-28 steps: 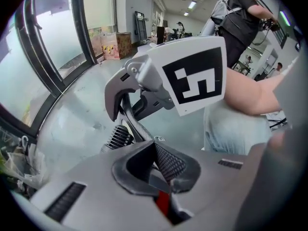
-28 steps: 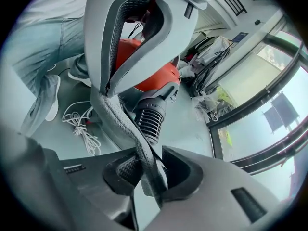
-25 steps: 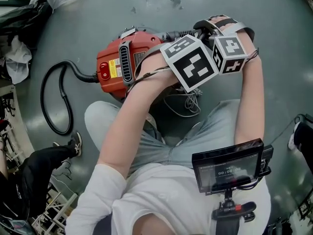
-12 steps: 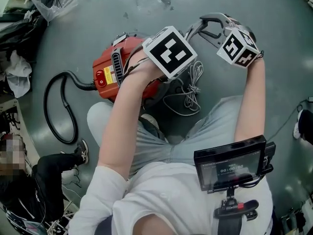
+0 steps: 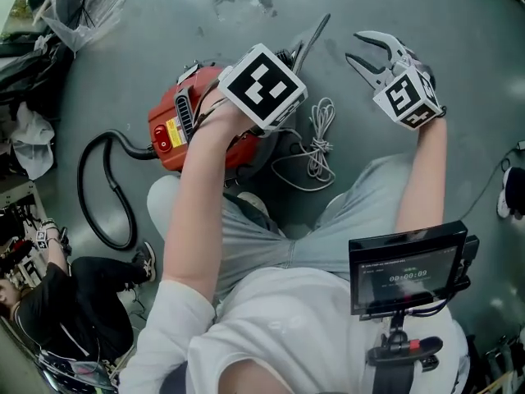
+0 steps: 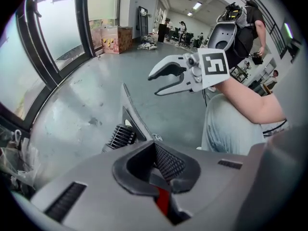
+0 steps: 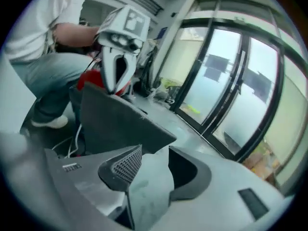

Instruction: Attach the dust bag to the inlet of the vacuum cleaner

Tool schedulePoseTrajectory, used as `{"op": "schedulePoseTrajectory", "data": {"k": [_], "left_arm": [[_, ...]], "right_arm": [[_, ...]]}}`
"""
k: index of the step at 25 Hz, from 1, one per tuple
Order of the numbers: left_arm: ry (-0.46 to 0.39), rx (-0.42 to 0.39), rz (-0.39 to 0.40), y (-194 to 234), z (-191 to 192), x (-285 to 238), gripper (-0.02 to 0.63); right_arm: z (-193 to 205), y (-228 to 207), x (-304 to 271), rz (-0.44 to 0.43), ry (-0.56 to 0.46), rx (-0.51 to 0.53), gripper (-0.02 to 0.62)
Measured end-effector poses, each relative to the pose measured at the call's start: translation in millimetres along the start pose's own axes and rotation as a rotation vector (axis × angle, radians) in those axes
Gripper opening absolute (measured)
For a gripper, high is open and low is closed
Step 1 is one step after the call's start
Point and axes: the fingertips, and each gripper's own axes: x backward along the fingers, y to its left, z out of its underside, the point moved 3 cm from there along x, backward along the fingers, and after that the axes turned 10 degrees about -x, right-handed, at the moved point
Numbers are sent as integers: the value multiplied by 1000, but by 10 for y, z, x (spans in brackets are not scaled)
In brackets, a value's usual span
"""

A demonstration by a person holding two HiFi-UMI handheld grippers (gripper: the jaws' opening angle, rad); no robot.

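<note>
**Head view:** The red vacuum cleaner (image 5: 168,125) lies on the floor in front of the person's knees. Its hose (image 5: 102,187) loops off to the left, and a white cord (image 5: 320,138) is coiled beside it. The left gripper (image 5: 264,87) points steeply down over the cleaner's body, and a thin dark panel (image 5: 312,38) sticks out past it. The right gripper (image 5: 354,46) hovers well apart to the right. Its jaws have just been opening and nothing is between them.

**Left gripper view:** The jaws are pinched together on the panel's near edge, and the panel runs away edge-on.

**Right gripper view:** This gripper's jaws stand parted over bare floor. Beyond them, the left gripper clamps the broad panel at its top edge, with the red body behind.

The panel is probably the dust bag's collar, though it could be the cleaner's cover; no bag cloth shows. If it is the collar, this is the offering-up step. Next, the free gripper should steady the cleaner or take the panel's other edge, so the panel slides squarely onto the inlet.
</note>
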Motion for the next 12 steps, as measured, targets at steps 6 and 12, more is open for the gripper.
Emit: {"op": "schedulePoseTrajectory", "data": {"k": [6, 12], "left_arm": [[0, -1, 2, 16, 94, -43, 3], [-9, 6, 12, 17, 119, -68, 3]], "right_arm": [[-56, 864, -156, -390, -43, -522, 158], [-141, 1414, -749, -457, -178, -553, 431]]}}
